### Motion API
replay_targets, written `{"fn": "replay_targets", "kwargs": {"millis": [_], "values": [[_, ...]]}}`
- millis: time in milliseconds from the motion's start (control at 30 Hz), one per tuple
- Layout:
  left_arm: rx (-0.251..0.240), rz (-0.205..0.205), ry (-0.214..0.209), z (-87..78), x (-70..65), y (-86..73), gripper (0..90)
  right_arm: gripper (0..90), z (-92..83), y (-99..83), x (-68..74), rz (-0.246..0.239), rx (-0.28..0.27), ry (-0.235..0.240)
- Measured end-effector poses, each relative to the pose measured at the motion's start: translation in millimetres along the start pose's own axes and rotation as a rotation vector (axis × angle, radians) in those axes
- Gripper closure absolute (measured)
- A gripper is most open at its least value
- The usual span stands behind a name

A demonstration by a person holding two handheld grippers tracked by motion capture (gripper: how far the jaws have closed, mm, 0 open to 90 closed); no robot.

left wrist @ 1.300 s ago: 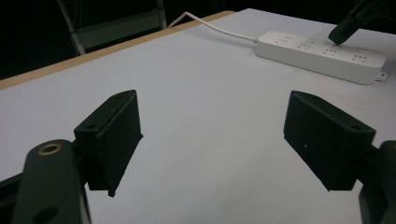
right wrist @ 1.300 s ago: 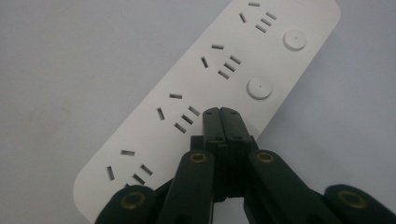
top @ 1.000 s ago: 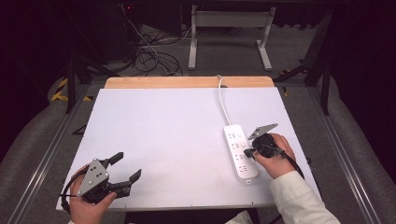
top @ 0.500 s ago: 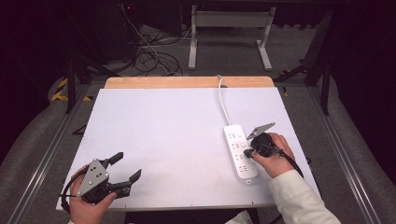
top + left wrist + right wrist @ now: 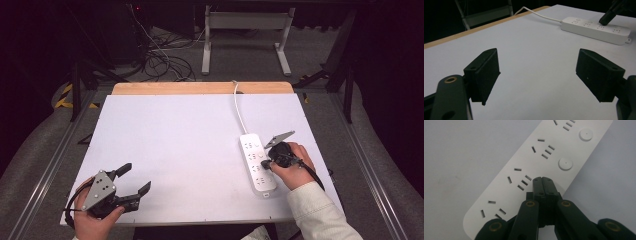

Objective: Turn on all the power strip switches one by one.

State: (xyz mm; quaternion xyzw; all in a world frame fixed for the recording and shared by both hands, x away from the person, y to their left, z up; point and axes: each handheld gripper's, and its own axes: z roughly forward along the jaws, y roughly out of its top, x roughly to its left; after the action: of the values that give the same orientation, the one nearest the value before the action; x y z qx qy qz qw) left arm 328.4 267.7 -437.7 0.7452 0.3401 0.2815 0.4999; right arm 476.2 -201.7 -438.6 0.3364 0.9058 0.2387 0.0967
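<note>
With your right gripper (image 5: 542, 179) clamped fully together and nothing between the jaws, the joined tips sit on the top face of the white power strip (image 5: 256, 162), right where a round switch button should be in the row. From the right gripper view, two round buttons (image 5: 565, 164) show farther along the same edge, and the tips land in line with them, beside the third socket's slots. My read: you're pressing that socket's switch, tips pointing down onto it.

Key relation: the strip lies directly under the right gripper (image 5: 267, 163), long axis running near-to-far on the right half of the table (image 5: 165, 140), its white cable (image 5: 239, 107) leaving from the far end toward the wooden far edge. The press is straight down, across the strip's short side, so keep the tips from sliding off toward the near-right edge.

Your left gripper (image 5: 132, 182) is spread wide, empty, at the near-left corner, well apart from the strip. The right hand (image 5: 292, 165) is clearly the nearer one.

No containers on the table.
</note>
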Motion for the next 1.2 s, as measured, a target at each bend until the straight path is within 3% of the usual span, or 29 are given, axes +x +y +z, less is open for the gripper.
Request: {"fn": "replay_targets", "kwargs": {"millis": [200, 267, 300, 333, 400, 433, 567, 800, 1200], "values": [[0.000, -0.002, -0.001, 0.4, -0.1, -0.2, 19.7, 90.0, 0.3, -0.3, 2.8, -0.012, -0.001, -0.020], [0.002, 0.002, 0.000, 0.6, 0.1, -0.3, 19.7, 90.0, -1.3, -1.5, 3.2, -0.037, -0.033, -0.019], [0.003, -0.001, 0.000, 0.8, -0.1, -0.5, 19.7, 90.0, -9.0, -2.5, 5.8, -0.055, -0.087, -0.027], [0.003, -0.002, -0.002, 1.3, -0.1, -0.7, 19.7, 90.0, -9.0, -2.5, 5.8, -0.055, -0.087, -0.027], [0.011, 0.002, 0.000, 2.9, 0.3, -1.4, 19.7, 90.0, -21.9, -0.8, 6.5, -0.046, -0.157, -0.037], [0.014, 0.002, -0.003, 3.8, -0.1, -1.7, 19.6, 90.0, -27.5, 1.4, 6.8, -0.050, -0.163, -0.046], [0.014, 0.000, -0.001, 4.2, -1.4, -1.7, 19.7, 90.0, -34.5, 9.2, 5.8, -0.074, -0.146, -0.061], [0.013, -0.001, -0.002, 3.7, -0.7, -1.9, 19.7, 90.0, -29.7, 13.1, 0.3, -0.056, -0.143, -0.052], [0.014, -0.005, -0.001, 4.0, -0.6, -2.1, 19.6, 90.0, -10.4, 24.1, -12.2, -0.025, -0.116, -0.040]]}}
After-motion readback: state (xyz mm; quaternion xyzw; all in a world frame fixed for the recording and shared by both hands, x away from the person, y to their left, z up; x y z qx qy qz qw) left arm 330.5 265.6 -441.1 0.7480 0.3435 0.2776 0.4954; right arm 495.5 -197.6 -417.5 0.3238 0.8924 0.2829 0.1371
